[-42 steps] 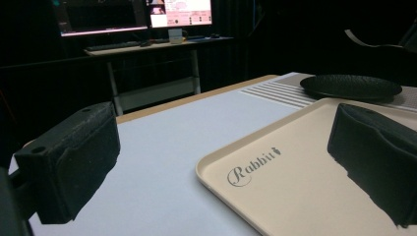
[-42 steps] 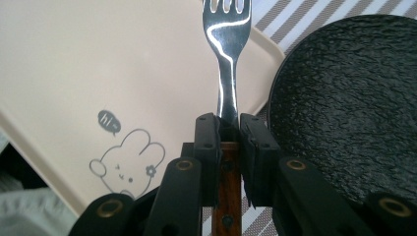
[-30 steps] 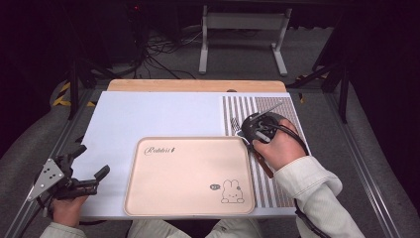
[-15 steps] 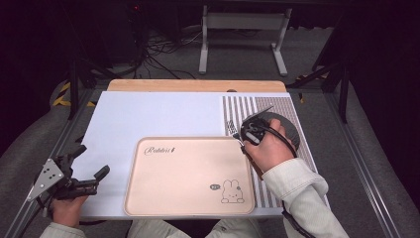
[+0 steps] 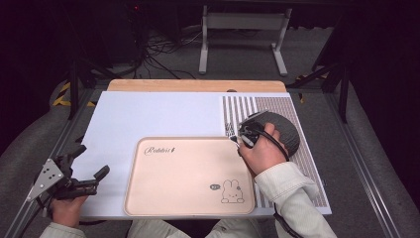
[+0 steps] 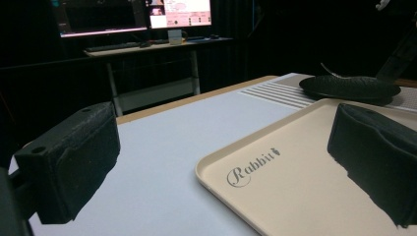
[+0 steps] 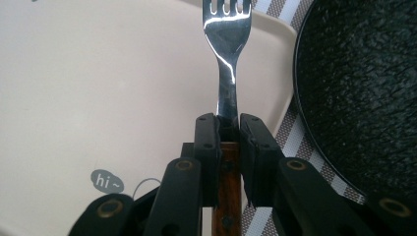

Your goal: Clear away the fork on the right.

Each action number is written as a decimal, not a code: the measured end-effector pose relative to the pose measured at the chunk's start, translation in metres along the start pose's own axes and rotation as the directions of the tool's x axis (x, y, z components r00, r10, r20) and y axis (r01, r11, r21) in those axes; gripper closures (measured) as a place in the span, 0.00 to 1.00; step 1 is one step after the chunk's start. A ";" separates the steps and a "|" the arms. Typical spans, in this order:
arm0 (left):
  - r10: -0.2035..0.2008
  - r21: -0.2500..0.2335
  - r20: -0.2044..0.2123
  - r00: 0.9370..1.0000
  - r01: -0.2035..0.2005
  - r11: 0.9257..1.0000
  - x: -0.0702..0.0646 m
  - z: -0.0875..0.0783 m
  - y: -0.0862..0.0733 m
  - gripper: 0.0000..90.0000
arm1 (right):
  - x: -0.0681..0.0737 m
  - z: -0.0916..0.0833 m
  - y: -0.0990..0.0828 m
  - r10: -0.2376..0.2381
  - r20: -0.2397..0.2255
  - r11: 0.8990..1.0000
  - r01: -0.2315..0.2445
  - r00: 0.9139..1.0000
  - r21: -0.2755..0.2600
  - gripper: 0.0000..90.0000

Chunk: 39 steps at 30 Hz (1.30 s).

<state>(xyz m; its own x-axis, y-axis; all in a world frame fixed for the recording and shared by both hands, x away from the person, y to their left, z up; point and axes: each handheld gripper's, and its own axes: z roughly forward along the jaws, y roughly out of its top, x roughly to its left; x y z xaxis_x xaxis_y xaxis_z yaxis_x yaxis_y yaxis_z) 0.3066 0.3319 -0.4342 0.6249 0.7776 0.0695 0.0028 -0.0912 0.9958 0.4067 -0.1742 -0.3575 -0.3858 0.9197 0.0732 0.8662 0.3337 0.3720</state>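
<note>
A beige tray (image 5: 188,178) printed with "Rabbit" and a small bunny lies at the table's front middle. To its right, a dark round plate (image 5: 287,131) rests on a striped placemat (image 5: 307,168). My right gripper (image 5: 242,139) hovers over the tray's right edge beside the plate. In the right gripper view it (image 7: 228,132) is shut on a fork (image 7: 227,73) with a brown wooden handle, tines pointing away over the tray (image 7: 98,88), with the plate (image 7: 364,88) at the right. My left gripper (image 5: 91,161) is held at the table's front left corner, open and empty, its jaws wide apart (image 6: 223,162).
A white board (image 5: 158,116) covers the table, with a wooden strip (image 5: 198,85) along the far edge. A metal stand (image 5: 242,39) and cables lie on the floor beyond. In the left gripper view, lit monitors (image 6: 179,12) stand on a desk far off.
My right hand has shifted a little left, from over the plate to the tray's right edge, and has tipped the fork down. The left gripper has stayed put.
</note>
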 end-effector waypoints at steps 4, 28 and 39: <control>-0.003 0.002 0.001 1.000 0.003 1.000 0.000 0.001 0.000 0.00 | 0.000 0.009 -0.004 0.012 -0.021 1.000 -0.012 1.000 0.019 0.88; -0.002 0.000 -0.001 1.000 0.002 1.000 0.000 0.000 0.000 0.00 | 0.009 0.041 -0.016 0.049 -0.033 0.995 -0.046 0.998 0.084 0.88; -0.001 0.002 0.000 1.000 0.001 1.000 0.000 0.000 0.000 0.00 | 0.011 0.049 -0.019 0.057 -0.044 0.994 -0.052 0.997 0.100 0.88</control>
<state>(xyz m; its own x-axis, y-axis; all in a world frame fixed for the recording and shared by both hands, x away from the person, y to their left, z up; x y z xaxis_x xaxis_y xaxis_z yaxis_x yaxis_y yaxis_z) 0.3068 0.3322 -0.4344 0.6251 0.7776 0.0683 0.0051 -0.0916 0.9958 0.4016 -0.1606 -0.4091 -0.3493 0.9273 0.1347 0.9125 0.3040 0.2735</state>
